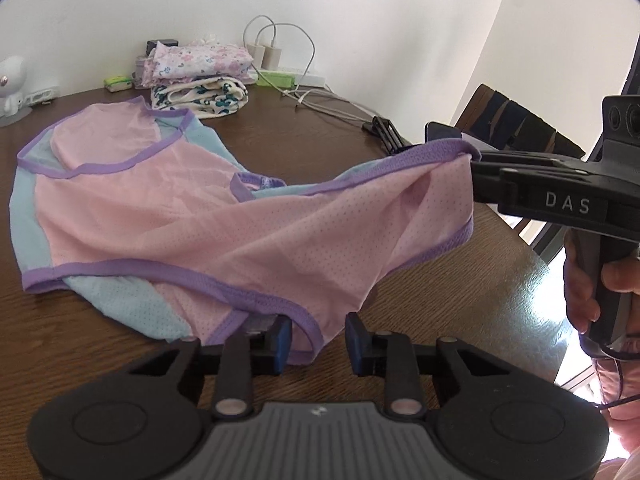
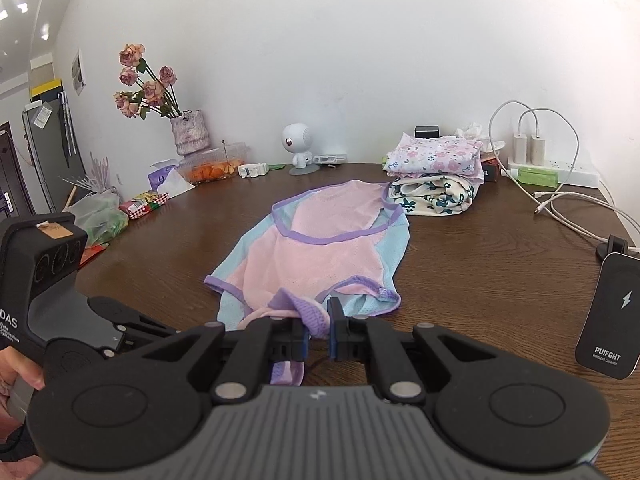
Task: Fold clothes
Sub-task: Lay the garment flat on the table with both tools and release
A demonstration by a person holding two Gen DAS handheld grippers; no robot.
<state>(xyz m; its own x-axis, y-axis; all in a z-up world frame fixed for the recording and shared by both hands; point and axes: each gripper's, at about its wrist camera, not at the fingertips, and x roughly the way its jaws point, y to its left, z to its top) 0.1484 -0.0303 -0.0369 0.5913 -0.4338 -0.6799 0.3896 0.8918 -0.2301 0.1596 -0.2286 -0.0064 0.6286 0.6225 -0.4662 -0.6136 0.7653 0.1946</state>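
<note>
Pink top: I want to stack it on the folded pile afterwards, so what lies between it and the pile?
Nothing: in the right wrist view the pink top's far edge touches the folded pile, with no table showing between.

A pink mesh tank top (image 1: 160,216) with purple trim and pale blue side panels lies on the dark wooden counter (image 1: 420,312). The right tool (image 1: 474,158) pinches its purple-edged strap and lifts that end off the counter. The left tool (image 1: 316,344) stands parted around the near hem. Folded floral clothes (image 1: 200,76) are stacked by the wall, beside white chargers (image 1: 264,54).
</note>
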